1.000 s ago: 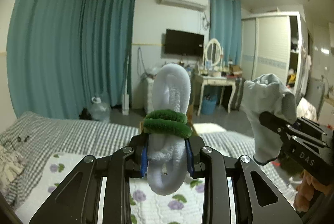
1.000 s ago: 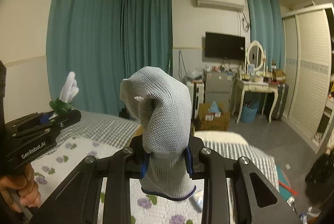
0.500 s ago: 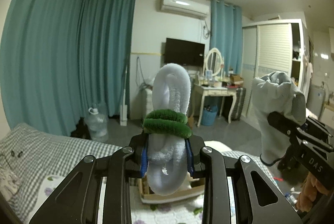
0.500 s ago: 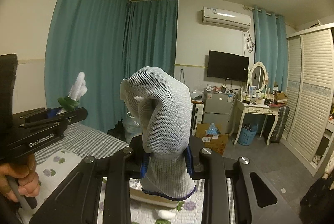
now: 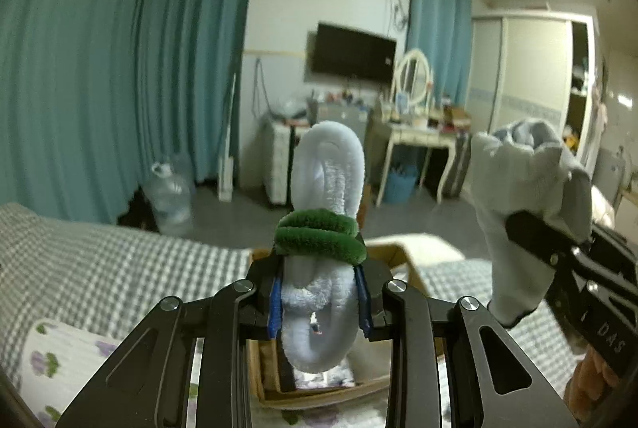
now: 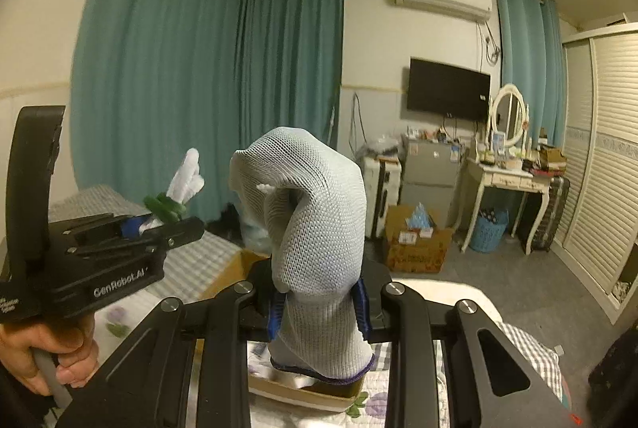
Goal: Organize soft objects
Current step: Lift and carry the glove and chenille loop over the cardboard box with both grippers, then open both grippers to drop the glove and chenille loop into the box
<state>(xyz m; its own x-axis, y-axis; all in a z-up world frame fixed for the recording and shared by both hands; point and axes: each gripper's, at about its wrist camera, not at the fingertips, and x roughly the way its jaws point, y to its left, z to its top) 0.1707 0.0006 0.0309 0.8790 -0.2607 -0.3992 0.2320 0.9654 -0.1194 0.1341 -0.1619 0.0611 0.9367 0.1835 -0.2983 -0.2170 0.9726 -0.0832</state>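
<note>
My left gripper (image 5: 319, 304) is shut on a white fuzzy bundle (image 5: 329, 172) bound by a green fuzzy band (image 5: 319, 234), held up above the bed. It also shows in the right wrist view (image 6: 175, 196) at the left. My right gripper (image 6: 319, 312) is shut on a grey knit glove (image 6: 315, 204) that stands upright between the fingers. The glove also shows in the left wrist view (image 5: 526, 196) at the right. A cardboard box (image 5: 263, 380) lies on the bed below both grippers; its front rim shows in the right wrist view (image 6: 303, 394).
The bed has a grey checked cover (image 5: 103, 260) and a floral quilt (image 5: 44, 352). Beyond it stand teal curtains (image 6: 199, 77), a water jug (image 5: 169, 196), a white dressing table (image 6: 506, 180), a cardboard box on the floor (image 6: 418, 244) and a wardrobe (image 6: 602, 164).
Both grippers have tilted down a little, so the bed and the open box under them have come back into view. Each still holds its object.
</note>
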